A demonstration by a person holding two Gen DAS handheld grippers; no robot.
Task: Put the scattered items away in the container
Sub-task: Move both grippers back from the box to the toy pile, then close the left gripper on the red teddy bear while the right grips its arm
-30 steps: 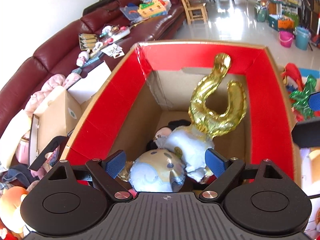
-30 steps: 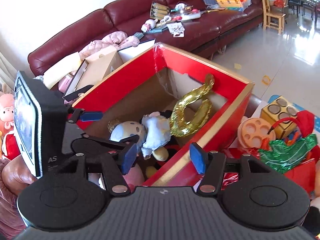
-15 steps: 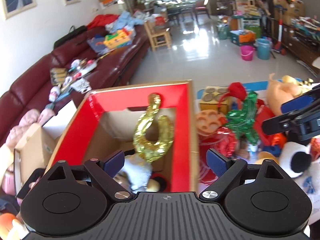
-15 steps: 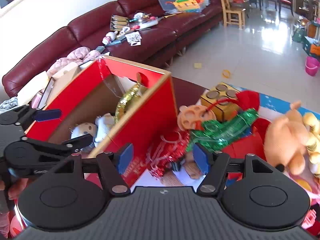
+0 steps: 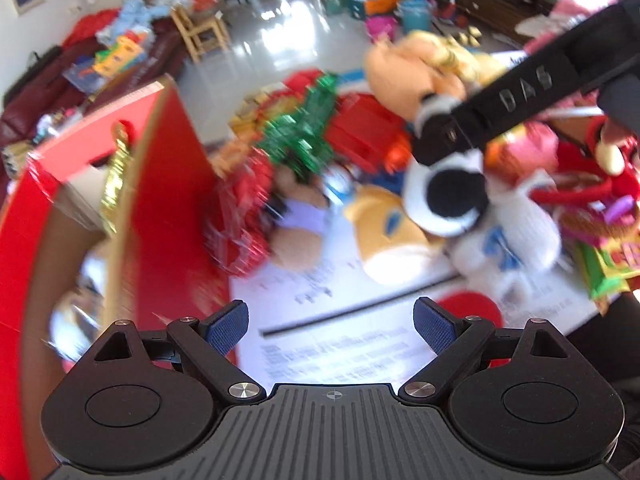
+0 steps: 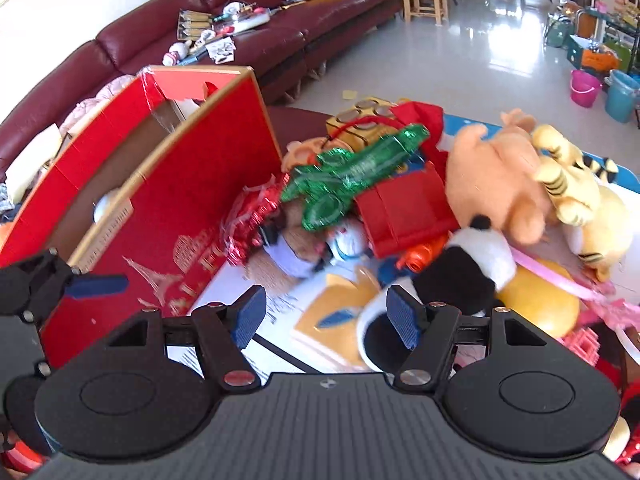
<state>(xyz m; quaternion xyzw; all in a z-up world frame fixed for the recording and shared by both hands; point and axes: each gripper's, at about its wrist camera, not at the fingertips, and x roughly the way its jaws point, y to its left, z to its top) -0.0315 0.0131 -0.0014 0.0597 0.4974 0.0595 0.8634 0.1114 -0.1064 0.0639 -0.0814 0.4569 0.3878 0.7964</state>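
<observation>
Both wrist views looked steeply down from close above a toy pile. Left view faced past the red box (image 5: 172, 208) wall toward the panda plush (image 5: 452, 196); right view looked from farther right. Shared: box (image 6: 192, 208), green foil balloon (image 6: 360, 168), panda plush (image 6: 468, 268).

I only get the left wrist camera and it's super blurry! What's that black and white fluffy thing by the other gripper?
Observer: In the right wrist view it's a panda plush, lying right beside the right gripper.
Operator: Is the gripper grabbing it?
Observer: No. Its jaws have just been opening, and nothing is pinched between them.
Operator: Is there a picture on the box?
Observer: Yes, the red box has a gold tower drawing on its outer side.
</observation>
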